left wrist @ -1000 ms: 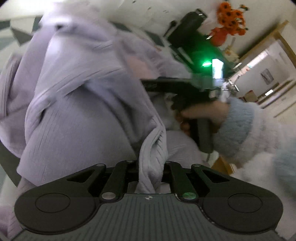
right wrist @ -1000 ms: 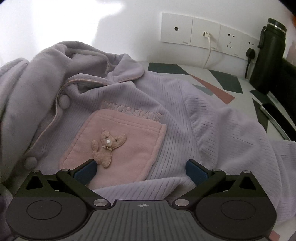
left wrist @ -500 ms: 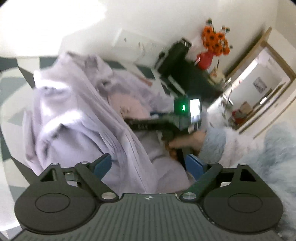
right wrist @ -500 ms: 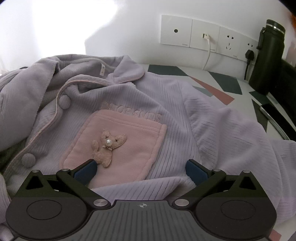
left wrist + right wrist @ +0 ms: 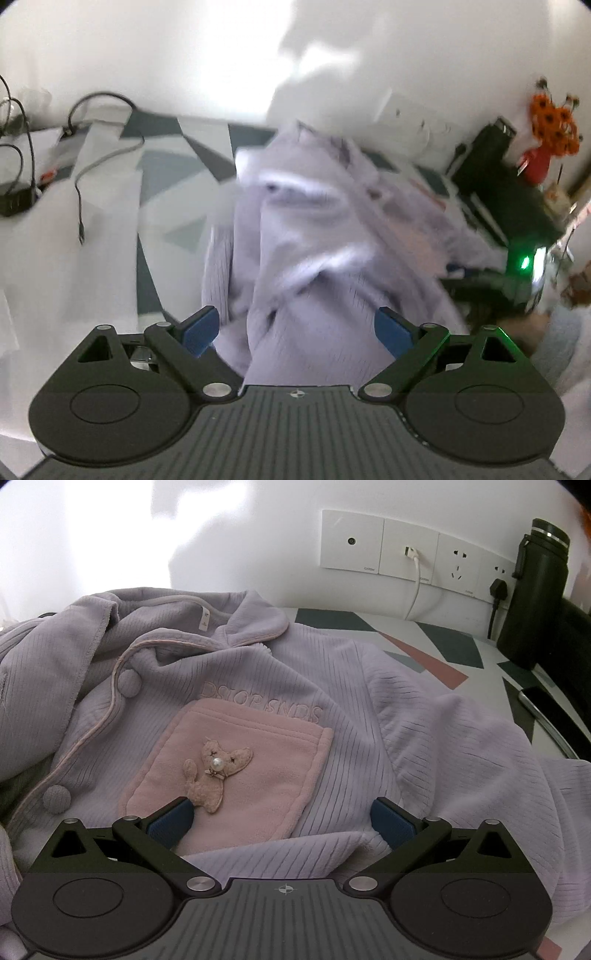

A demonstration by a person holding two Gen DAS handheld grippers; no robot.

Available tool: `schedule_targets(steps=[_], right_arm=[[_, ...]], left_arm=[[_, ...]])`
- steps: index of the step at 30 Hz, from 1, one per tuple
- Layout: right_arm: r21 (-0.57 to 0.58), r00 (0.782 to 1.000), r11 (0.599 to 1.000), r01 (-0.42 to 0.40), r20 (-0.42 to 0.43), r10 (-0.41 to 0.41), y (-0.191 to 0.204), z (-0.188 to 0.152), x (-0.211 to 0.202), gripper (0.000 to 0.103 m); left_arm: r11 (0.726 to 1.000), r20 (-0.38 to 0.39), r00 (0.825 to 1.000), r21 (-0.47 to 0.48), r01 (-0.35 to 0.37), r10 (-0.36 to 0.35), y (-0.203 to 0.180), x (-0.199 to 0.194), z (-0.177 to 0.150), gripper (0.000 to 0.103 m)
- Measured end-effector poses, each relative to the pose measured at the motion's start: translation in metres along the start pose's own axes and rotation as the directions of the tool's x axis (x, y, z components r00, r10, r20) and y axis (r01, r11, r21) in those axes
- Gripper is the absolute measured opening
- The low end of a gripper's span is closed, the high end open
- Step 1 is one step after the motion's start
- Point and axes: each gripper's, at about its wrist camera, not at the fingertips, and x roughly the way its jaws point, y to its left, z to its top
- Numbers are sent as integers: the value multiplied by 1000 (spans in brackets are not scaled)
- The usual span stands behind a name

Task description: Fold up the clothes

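Loose grey cable [image 5: 79, 199] on patterned table [image 5: 177, 184] at left: my left gripper [image 5: 297, 328], jaws wide, empty, could snag it. Lilac ribbed fleece pyjama top [image 5: 369, 701] bunched mid-table; fold may slump. My right gripper [image 5: 280, 821], spread wide over pink pocket [image 5: 258, 760], risks pinching several layers.

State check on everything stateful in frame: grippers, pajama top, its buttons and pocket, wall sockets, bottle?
left gripper: open, nothing gripped
right gripper: open, over the top's front
pajama top: unfolded, rumpled, front up
buttons: the two visible look fastened
pink pocket: flat
wall sockets: white cable and black plug in
black bottle: upright, capped
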Motion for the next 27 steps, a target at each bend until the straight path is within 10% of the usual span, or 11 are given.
schedule_targets(steps=[12, 27], right_arm=[[2, 1000, 1000, 4, 3, -4, 0, -1, 0, 102], [10, 1000, 1000, 10, -6, -10, 2, 2, 1, 102]], left_arm=[[969, -213, 973, 208, 136, -91, -61, 43, -33, 90], [986, -244, 967, 124, 111, -78, -52, 59, -42, 100]])
